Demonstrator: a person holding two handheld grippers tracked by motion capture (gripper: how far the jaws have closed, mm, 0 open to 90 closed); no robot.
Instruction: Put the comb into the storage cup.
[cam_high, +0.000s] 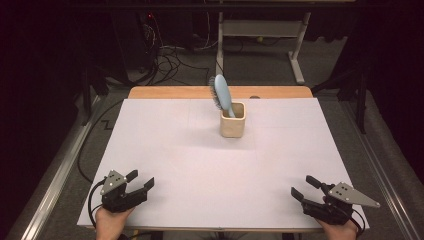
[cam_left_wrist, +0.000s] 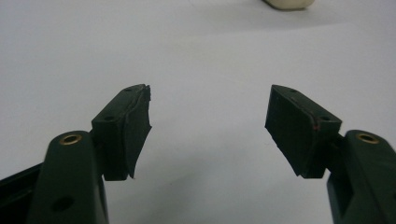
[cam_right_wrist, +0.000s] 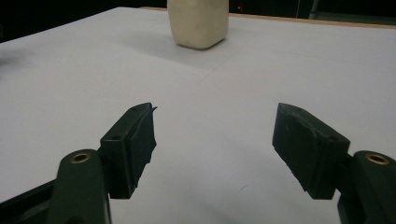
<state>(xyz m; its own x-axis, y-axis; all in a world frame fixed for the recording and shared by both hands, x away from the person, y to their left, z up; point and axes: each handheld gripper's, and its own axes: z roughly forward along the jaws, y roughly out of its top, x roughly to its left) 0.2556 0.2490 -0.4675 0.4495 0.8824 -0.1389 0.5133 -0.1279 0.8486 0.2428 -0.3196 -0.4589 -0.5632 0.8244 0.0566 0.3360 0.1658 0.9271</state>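
Nearest the camera, 2 handheld grippers rest at the near edge of the white table. At the left corner, the left gripper has its jaws spread apart, empty. Farther back near the middle, a light-blue hairbrush stands tilted in a cream square cup, well apart from both. At the right corner, the right gripper is likewise spread and empty. Pulling the leaning brush sideways would likely tip the cup.
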